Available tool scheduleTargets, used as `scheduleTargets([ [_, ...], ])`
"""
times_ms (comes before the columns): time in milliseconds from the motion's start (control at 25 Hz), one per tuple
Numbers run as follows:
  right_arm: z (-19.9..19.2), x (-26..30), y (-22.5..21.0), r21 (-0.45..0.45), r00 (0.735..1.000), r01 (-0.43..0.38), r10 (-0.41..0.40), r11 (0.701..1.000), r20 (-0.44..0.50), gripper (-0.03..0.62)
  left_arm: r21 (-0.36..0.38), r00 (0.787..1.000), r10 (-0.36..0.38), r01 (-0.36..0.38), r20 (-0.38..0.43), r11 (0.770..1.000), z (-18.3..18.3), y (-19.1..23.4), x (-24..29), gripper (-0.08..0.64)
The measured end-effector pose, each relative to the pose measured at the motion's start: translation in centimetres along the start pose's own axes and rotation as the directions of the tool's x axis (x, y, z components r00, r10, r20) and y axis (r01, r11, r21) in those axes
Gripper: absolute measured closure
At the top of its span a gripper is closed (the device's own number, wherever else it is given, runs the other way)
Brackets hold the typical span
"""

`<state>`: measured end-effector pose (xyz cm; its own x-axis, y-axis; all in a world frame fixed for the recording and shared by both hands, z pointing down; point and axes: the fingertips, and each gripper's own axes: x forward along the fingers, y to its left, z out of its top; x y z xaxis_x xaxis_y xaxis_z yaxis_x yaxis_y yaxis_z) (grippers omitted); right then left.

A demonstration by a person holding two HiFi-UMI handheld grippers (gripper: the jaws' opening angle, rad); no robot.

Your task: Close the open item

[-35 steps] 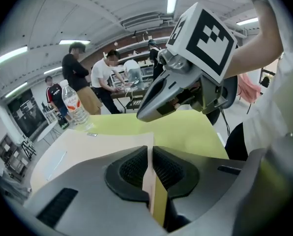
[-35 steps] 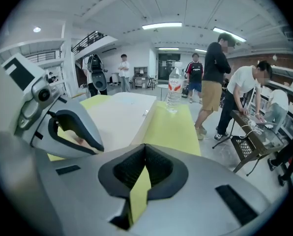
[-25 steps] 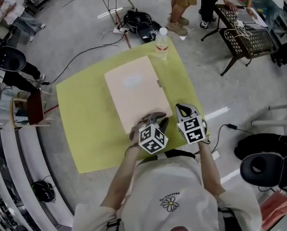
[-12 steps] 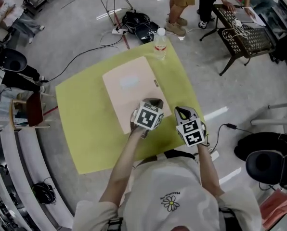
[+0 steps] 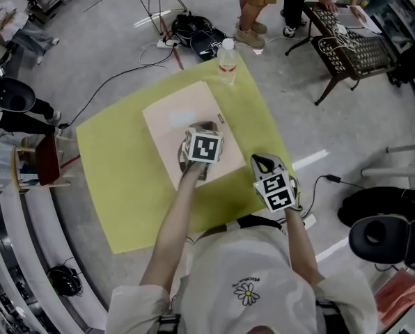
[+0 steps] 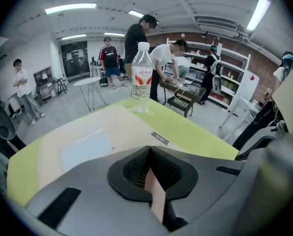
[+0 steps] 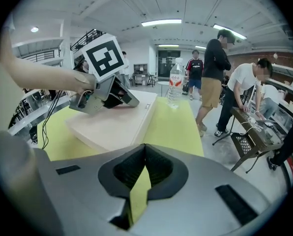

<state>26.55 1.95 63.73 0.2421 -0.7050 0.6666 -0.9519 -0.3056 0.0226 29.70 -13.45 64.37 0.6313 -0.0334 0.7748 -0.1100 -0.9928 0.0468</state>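
On the head view, my left gripper (image 5: 202, 134) is down on top of the flat pale-pink rectangular box (image 5: 169, 120), which lies with its lid flat at the middle of the yellow-green table (image 5: 117, 165). My right gripper (image 5: 263, 163) is beside the box's near right corner.

In the left gripper view the jaws are pressed together and empty, and a clear plastic water bottle (image 6: 141, 77) stands beyond the box.

In the right gripper view the jaws are also together, holding nothing.

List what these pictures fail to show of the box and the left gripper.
Head view: the tips of the left gripper, and whether they touch the box, are hidden under its cube.
Left gripper view: the box's near edge is behind the gripper's body; the print on the tag is too small to read.
All views: the box's inside is not shown.
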Motion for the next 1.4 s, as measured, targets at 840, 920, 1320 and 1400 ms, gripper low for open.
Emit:
scheduleTargets([
  [840, 1.4, 1.6, 2.3, 0.035, 0.997, -0.079, 0.079, 0.996, 0.015, 0.580, 0.154, 0.997, -0.075, 0.075, -0.008, 0.985, 0.0, -0.9, 0.2, 0.549],
  [920, 1.4, 1.6, 2.4, 0.040, 0.996, -0.086, 0.085, 0.996, 0.010, 0.580, 0.146, 0.997, -0.081, 0.081, -0.010, 0.986, 0.0, -0.8, 0.0, 0.549],
  [1320, 1.5, 1.4, 2.3, 0.001, 0.998, -0.062, 0.062, 0.998, -0.029, 0.580, 0.158, 0.995, -0.104, 0.101, 0.013, 0.982, 0.2, -1.1, -1.3, 0.549],
  [1400, 2.0, 1.0, 1.9, -0.014, 0.999, -0.048, 0.047, 0.999, -0.014, 0.580, 0.173, 0.994, -0.096, 0.087, 0.043, 0.981, 0.8, -1.1, -1.9, 0.549],
])
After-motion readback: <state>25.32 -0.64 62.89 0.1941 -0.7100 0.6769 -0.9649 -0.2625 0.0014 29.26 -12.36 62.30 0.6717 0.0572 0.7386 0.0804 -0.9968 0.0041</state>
